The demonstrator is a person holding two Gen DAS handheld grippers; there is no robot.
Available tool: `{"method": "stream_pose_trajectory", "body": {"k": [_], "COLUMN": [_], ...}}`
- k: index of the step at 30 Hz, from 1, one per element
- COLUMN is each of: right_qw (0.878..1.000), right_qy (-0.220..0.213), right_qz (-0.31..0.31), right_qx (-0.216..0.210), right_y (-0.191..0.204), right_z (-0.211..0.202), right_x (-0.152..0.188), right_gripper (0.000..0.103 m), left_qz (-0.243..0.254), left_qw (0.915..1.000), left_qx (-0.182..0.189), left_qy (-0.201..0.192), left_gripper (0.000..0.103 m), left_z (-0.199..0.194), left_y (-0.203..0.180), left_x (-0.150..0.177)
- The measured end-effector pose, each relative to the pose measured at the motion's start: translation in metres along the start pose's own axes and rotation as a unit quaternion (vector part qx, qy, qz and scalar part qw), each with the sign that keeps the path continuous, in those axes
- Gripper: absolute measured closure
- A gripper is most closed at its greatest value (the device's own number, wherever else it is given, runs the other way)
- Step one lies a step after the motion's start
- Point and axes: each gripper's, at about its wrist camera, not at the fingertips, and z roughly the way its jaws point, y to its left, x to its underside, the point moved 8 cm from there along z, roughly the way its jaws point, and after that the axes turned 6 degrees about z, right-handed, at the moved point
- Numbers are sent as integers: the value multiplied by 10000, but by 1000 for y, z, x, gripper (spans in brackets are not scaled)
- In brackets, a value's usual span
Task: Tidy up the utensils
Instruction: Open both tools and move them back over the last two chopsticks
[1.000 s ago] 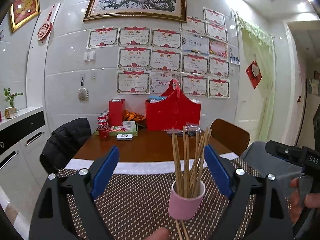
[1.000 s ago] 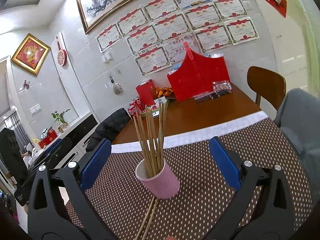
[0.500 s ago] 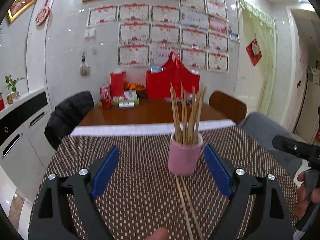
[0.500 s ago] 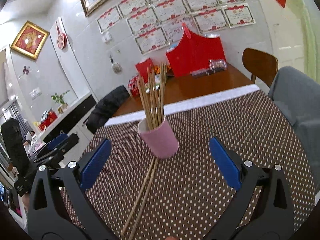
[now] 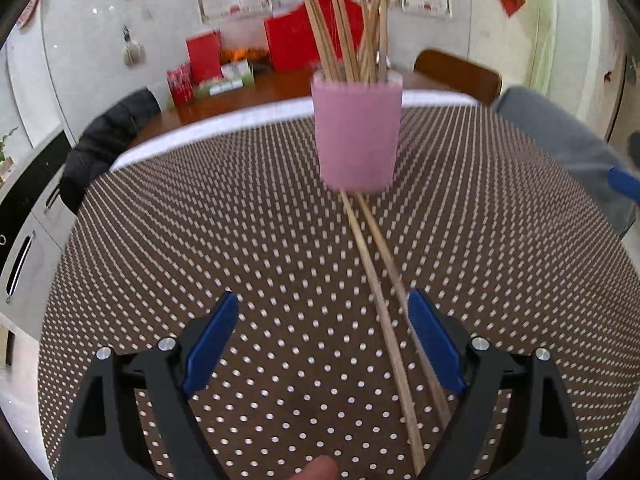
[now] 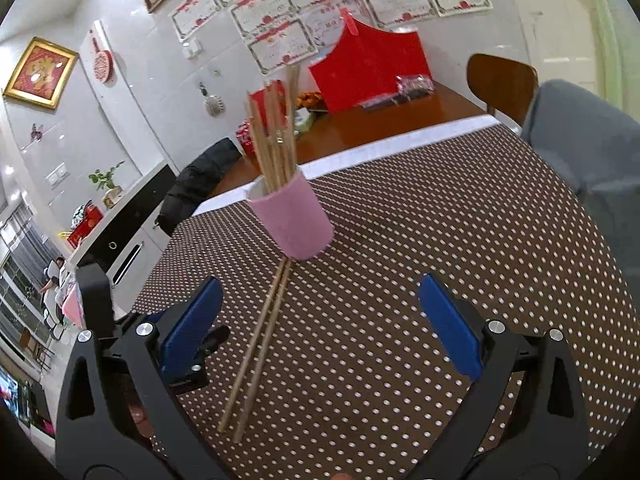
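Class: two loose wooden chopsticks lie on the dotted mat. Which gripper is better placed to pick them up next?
Probably left: the left gripper, open, has the two loose wooden chopsticks running between its fingers. The open right gripper sits beside them.

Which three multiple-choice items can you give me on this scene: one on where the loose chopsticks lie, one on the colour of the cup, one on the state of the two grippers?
1. Where do the two loose chopsticks lie?
A. Inside the cup
B. On the dotted mat, running up to the foot of the cup
C. On the bare wood at the far end of the table

2. What colour is the cup that holds the upright chopsticks?
A. Pink
B. Blue
C. White

3. How are the left gripper and right gripper?
A. Both shut on chopsticks
B. Left shut, right open
C. Both open, holding nothing

Key: 1 B, both views show the pair flat on the mat; 2 A, its wall is pink; 3 C, each view shows the blue pads wide apart with nothing between.
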Motion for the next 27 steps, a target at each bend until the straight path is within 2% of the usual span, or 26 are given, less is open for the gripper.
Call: {"method": "stream_pose_trajectory", "body": {"k": [8, 11, 18, 25, 27], "right_qw": [9997, 9989, 9902, 9825, 9817], "right_qy": [223, 407, 1217, 1592, 1649], "right_qz": [-6, -75, -576, -776, -791], "right_qx": [133, 208, 383, 585, 531], "right_y": [-10, -8, 16, 34, 41], "right_z": [10, 20, 69, 117, 129], "right_x": [16, 24, 68, 82, 80], "right_gripper": [6, 6, 6, 6, 18], "left_qz": [155, 132, -130, -264, -267], "left_qw": [9992, 9991, 9994, 9990, 9990], "left_qx": [-45, -29, 116, 187, 170], "left_qy": [366, 394, 289, 303, 307], "left_gripper": [18, 17, 18, 17, 17], "left_z": [35, 43, 43, 44, 44], "left_y": [-2, 2, 22, 39, 42], "left_x": [10, 13, 20, 22, 23]}}
